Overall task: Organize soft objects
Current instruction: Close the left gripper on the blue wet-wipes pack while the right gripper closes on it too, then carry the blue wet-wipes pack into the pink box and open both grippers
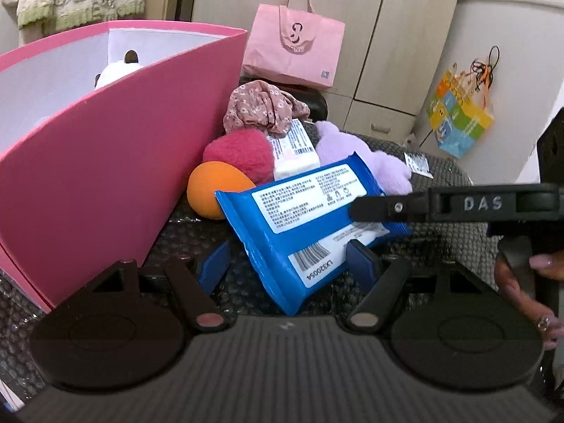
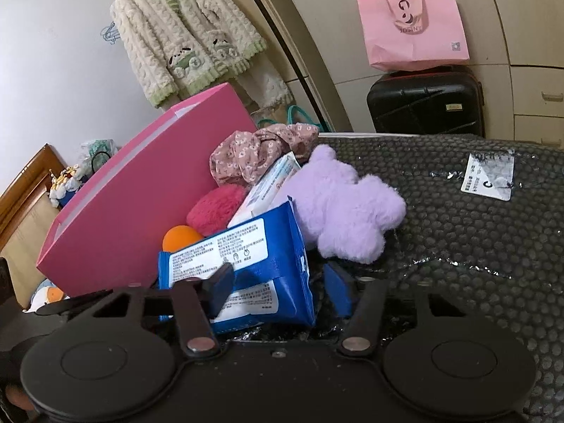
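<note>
A blue wipes pack (image 1: 299, 218) (image 2: 246, 268) leans on a pile beside a pink box (image 1: 105, 176) (image 2: 134, 211). The pile holds an orange ball (image 1: 208, 190), a red fluffy ball (image 1: 239, 151), a white tissue pack (image 1: 296, 155), a floral scrunchie (image 1: 261, 109) and a purple plush (image 1: 380, 165) (image 2: 345, 208). My right gripper (image 2: 278, 290) is shut on the blue pack, one finger (image 1: 387, 208) across its label face. My left gripper (image 1: 289, 264) stands open around the pack's near end, its left pad apart from it. A white plush (image 1: 116, 70) lies in the box.
Everything rests on dark bubble wrap (image 2: 476, 246) bearing a white label (image 2: 488, 176). Behind stand a black suitcase (image 2: 423, 102) and a pink paper bag (image 2: 412, 24). A hand (image 1: 521, 282) holds the right gripper at the right edge.
</note>
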### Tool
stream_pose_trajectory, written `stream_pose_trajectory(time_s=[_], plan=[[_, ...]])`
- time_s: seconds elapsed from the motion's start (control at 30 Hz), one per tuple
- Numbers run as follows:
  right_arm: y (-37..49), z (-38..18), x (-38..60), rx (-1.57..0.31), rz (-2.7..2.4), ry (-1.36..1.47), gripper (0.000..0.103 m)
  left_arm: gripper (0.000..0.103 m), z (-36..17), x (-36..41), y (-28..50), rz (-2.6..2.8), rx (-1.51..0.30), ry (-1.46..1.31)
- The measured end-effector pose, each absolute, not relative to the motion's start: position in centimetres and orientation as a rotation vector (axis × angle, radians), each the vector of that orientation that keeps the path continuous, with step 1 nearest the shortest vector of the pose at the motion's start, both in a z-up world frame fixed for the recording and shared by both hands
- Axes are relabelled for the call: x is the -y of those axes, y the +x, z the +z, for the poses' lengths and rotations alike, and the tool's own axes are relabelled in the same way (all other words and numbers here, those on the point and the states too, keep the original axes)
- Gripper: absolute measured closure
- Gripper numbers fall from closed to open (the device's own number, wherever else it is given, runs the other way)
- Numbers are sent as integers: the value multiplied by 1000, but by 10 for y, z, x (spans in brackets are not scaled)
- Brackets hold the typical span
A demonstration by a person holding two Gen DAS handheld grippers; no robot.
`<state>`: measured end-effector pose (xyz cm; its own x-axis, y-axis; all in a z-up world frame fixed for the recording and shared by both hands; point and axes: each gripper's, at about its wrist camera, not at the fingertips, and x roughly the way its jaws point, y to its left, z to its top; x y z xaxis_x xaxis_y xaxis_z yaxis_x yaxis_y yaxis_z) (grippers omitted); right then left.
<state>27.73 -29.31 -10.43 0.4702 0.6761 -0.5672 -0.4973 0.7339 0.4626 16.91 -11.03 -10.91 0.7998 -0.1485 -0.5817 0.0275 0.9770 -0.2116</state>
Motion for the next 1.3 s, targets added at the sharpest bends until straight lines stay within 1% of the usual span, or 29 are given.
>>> stream_pose_trajectory(time_s=[0.13, 0.2, 0.23, 0.27, 0.3, 0.47, 0.6, 0.73, 0.97, 1.13, 1.2, 1.3], plan=[[277, -108, 299, -804, 730, 263, 56, 30, -114, 110, 166, -89, -599, -207], [277, -108, 300, -803, 730, 270, 59, 41, -113, 108, 168, -90, -595, -215], [277, -108, 299, -802, 732, 265, 60, 55, -112, 108, 168, -96, -597, -214], [276, -108, 298, -802, 738, 256, 67, 58, -112, 108, 169, -103, -597, -213], [275, -108, 297, -805, 759, 249, 74, 59, -112, 108, 169, -102, -599, -210], [262, -99, 287, -781, 753, 155, 76, 66, -110, 112, 165, -106, -587, -183], [245, -87, 284, -766, 720, 91, 76, 66, -106, 109, 166, -157, -603, -156], [225, -77, 286, -789, 692, 72, 75, 66, -100, 107, 159, -223, -625, -134], [194, -66, 286, -809, 654, 68, 63, 66, -92, 102, 147, -330, -680, -130], [173, -57, 283, -830, 651, 50, 59, 66, -83, 95, 139, -401, -717, -118], [167, -53, 281, -846, 653, 49, 55, 66, -80, 92, 135, -426, -733, -112], [157, -49, 276, -881, 642, 43, 53, 66, -75, 89, 128, -463, -758, -90]])
